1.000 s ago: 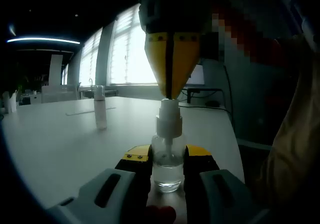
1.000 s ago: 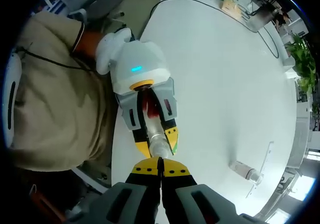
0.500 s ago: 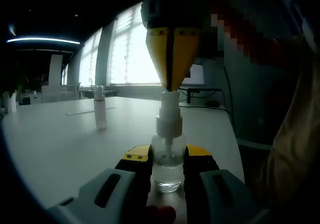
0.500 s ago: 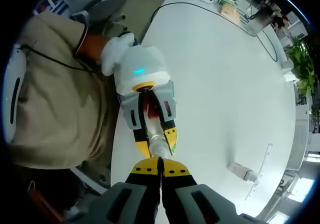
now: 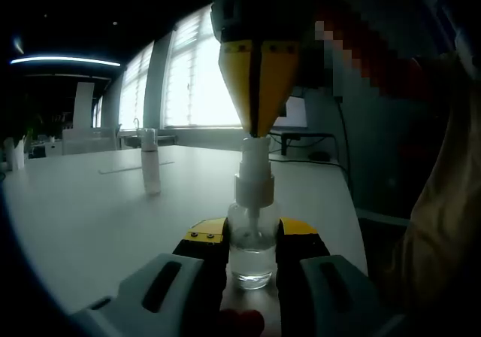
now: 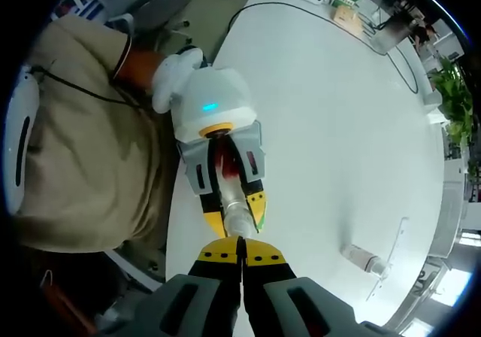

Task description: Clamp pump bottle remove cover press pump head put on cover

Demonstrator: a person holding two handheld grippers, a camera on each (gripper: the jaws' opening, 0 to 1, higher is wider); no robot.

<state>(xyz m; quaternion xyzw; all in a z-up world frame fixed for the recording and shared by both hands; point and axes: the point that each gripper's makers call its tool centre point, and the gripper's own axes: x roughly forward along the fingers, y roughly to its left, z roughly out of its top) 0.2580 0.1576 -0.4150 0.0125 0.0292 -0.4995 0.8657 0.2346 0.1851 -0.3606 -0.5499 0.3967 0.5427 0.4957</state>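
Left gripper view: your left gripper [image 5: 252,250] has its two jaws closed against the sides of the pump bottle [image 5: 252,235], which stands upright on the white table [image 5: 98,217].
Pump bottle: clear, a little liquid at the bottom, white collar and pump head [image 5: 254,160] on top, no cover on it.
Right gripper, seen from the left gripper view: your right gripper [image 5: 257,130] comes down from above the pump bottle, yellow tips pressed together, with no gap, touching the top of the pump head.
Cover: a small clear cap [image 5: 150,164] stands on the table well beyond the pump bottle, to its left, just beside a thin flat strip [image 5: 135,168].
Right gripper view: your right gripper [image 6: 240,256] points down at the pump bottle [image 6: 237,215]; jaws fully together, nothing between them.
Left gripper, seen from the right gripper view: left gripper [image 6: 234,211] clamps the pump bottle near the table edge [image 6: 180,224], your gloved hand [image 6: 169,77] behind it.
Cover, right gripper view: the cap [image 6: 364,257] sits well apart from the pump bottle, toward the far rim.
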